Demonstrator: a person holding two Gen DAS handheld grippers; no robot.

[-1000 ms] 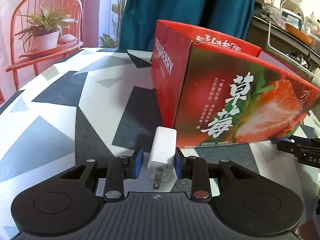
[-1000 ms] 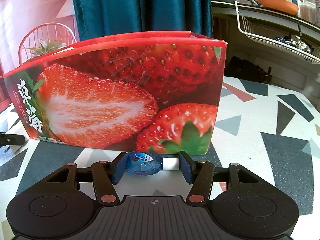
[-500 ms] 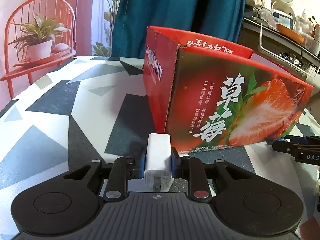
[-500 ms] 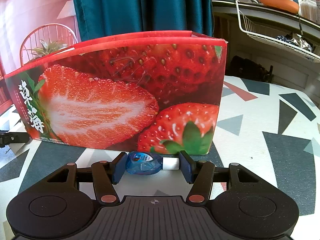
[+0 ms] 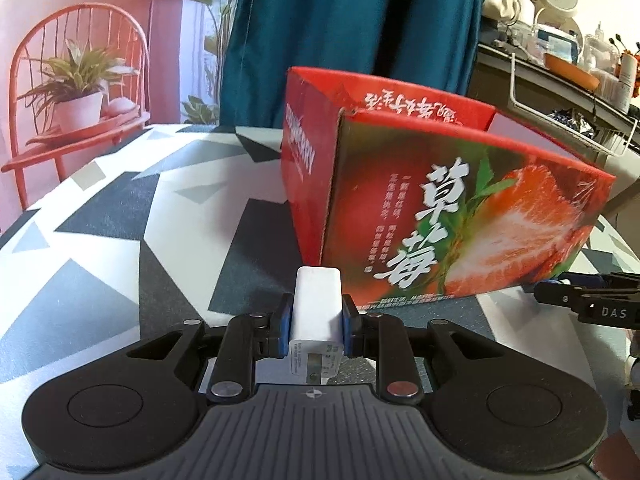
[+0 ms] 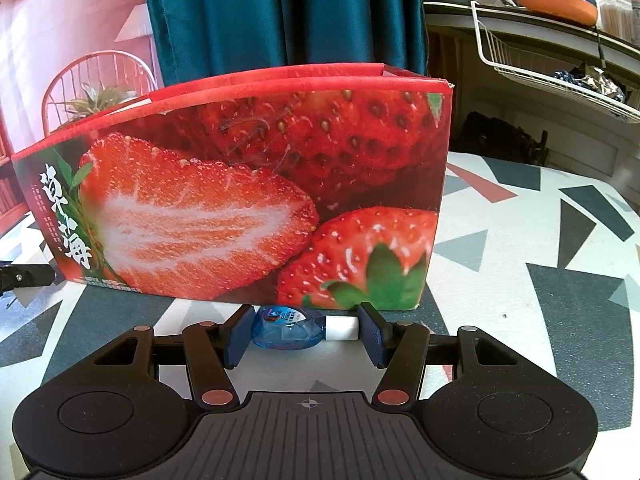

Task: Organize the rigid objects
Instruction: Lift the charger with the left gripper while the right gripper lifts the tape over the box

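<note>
A white plug-in charger (image 5: pixel 317 312) is clamped upright between the blue pads of my left gripper (image 5: pixel 316 326), which is shut on it, prongs toward the camera. Just beyond stands the open red strawberry-print box (image 5: pixel 440 216), its left corner nearest. In the right wrist view my right gripper (image 6: pixel 305 330) is shut lengthwise on a small blue bottle (image 6: pixel 286 327) with a white cap (image 6: pixel 341 328), close to the front wall of the strawberry box (image 6: pixel 248 200). The right gripper's fingers (image 5: pixel 576 300) show at the right edge of the left wrist view.
The table (image 5: pixel 120 216) carries a grey, black and white triangle pattern. Behind it are a teal curtain (image 5: pixel 352 32), a red chair with a potted plant (image 5: pixel 76 96) at the left, and a wire basket (image 6: pixel 548 76) on a cluttered counter at the right.
My left gripper's pads have closed onto the white charger, which now stands straight and slightly raised between them. The right gripper and its bottle have stayed still.
</note>
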